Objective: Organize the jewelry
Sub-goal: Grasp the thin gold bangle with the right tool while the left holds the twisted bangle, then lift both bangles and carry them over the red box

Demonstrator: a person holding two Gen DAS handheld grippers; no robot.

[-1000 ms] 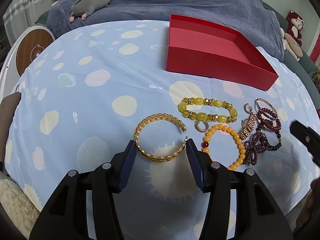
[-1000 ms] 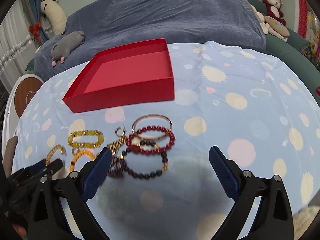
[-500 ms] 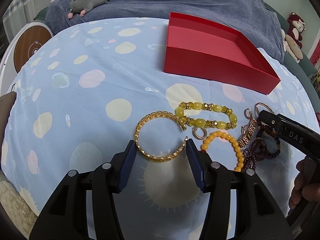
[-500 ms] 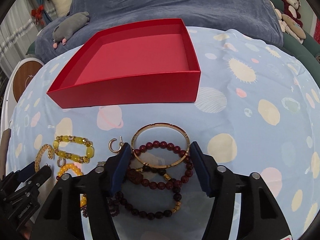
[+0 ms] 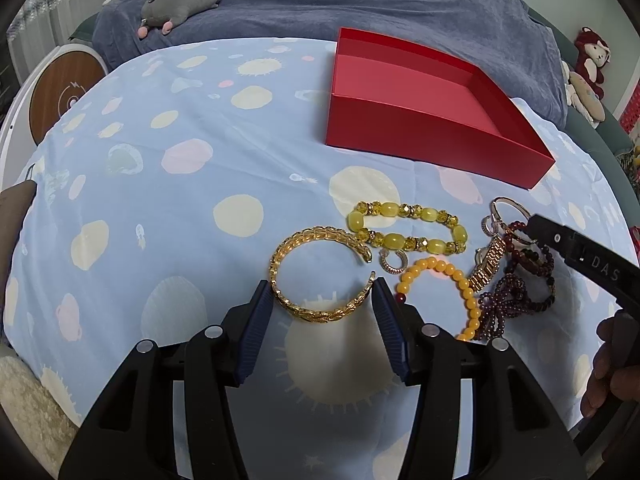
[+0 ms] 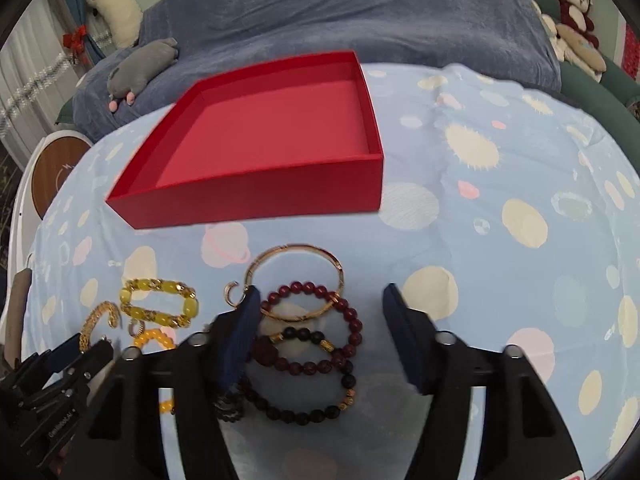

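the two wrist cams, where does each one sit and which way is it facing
Left wrist: on the left tool, angled down at the gold cuff bracelet between its open fingers; a hand and the right tool show at right.
Right wrist: on the right tool, angled down over the dark red bead bracelet; the left tool shows lower left.
Shared: red box, yellow bead bracelet, blue spotted cloth.
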